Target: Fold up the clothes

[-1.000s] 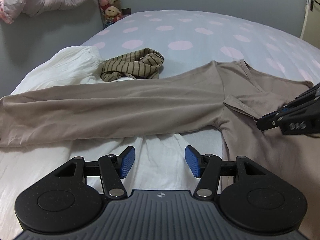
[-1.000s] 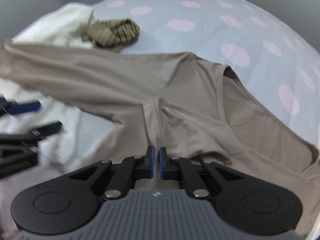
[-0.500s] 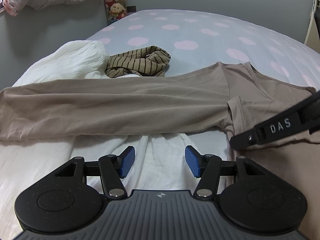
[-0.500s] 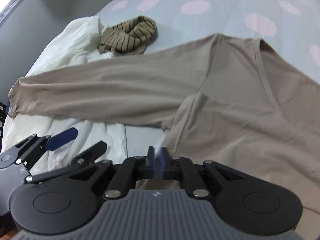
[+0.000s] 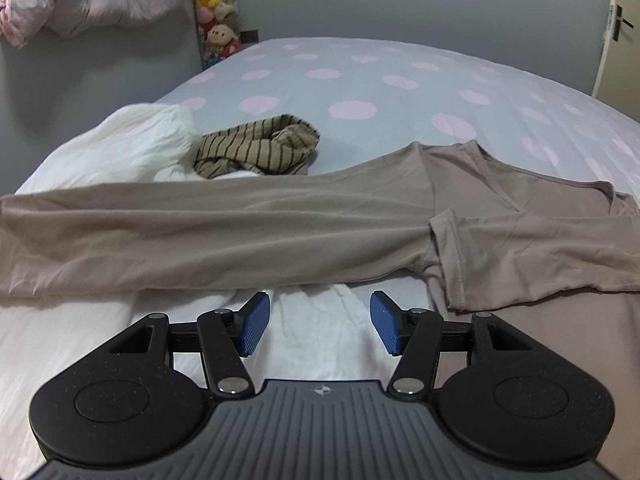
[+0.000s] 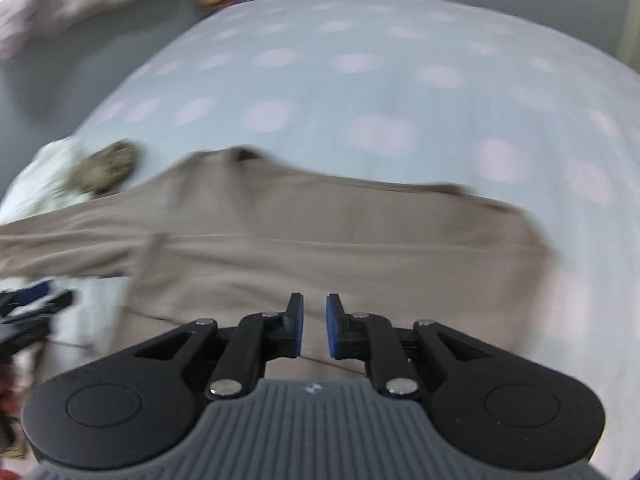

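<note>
Blue pads of the left gripper (image 5: 318, 330) are spread wide over crumpled white cloth (image 5: 312, 312), holding nothing. The right gripper (image 6: 314, 332), blurry, seems a little apart and empty above the long-sleeved brown cotton shirt (image 5: 500, 240) lying flat on the spotted bed (image 5: 360, 80). Best pinch the long sleeve (image 5: 200, 236) near its cuff, then lay it across. Farther back sits a striped bundle (image 5: 256, 152).

The left gripper (image 5: 318, 322) was seen at the bottom centre of its own view, its blue-padded jaws spread wide with nothing between them. The right gripper (image 6: 314, 326) was seen low in its blurred view, jaws parted by a narrow gap, nothing held.
</note>
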### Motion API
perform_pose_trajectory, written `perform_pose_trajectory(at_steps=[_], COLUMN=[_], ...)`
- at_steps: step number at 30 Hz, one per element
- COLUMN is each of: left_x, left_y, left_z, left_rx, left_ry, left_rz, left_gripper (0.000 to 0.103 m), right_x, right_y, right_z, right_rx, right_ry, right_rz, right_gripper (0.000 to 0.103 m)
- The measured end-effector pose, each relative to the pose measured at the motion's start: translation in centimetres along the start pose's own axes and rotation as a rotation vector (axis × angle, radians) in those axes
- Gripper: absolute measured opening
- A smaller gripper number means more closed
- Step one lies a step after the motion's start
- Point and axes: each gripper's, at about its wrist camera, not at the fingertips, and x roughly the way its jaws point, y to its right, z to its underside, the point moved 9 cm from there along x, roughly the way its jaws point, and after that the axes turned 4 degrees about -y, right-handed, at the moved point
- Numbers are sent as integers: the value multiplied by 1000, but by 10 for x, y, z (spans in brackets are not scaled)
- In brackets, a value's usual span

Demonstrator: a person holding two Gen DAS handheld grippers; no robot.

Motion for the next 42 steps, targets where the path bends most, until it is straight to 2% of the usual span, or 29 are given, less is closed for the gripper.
perform_pose_trajectory(at_steps=[3,8,12,15,18,21,24,25,30,35,42], left_x=[3,6,9,11,14,16,17,17,16,15,12], left_y=[3,6,9,11,13,14,15,14,11,8,5], left_z=[2,2,3,4,6,7,8,8,6,6,4], left_rx=[14,30,49,65,77,88,94,89,70,56,35], left_ry=[-12,-16,-19,-23,-29,-34,-38,-37,-33,-28,-18], left_rz=[-9,-25,-41,-49,-54,-61,-67,-67,-65,-59,-45], left_gripper=[54,54,54,54,54,54,54,54,54,54,54], right_x=[-10,0,13,21,29,39,41,39,31,23,-18], right_y=[51,108,126,120,112,108,107,107,117,134,128], right_z=[18,59,75,76,73,71,72,73,79,87,118], right_rx=[16,-29,9,8,0,1,2,-7,-26,45,148], right_ry=[20,-17,-17,4,20,12,8,10,-13,-37,46], right_rz=[102,244,197,149,121,124,137,151,201,229,193], right_gripper=[15,15,15,15,25,24,8,7,6,8,9])
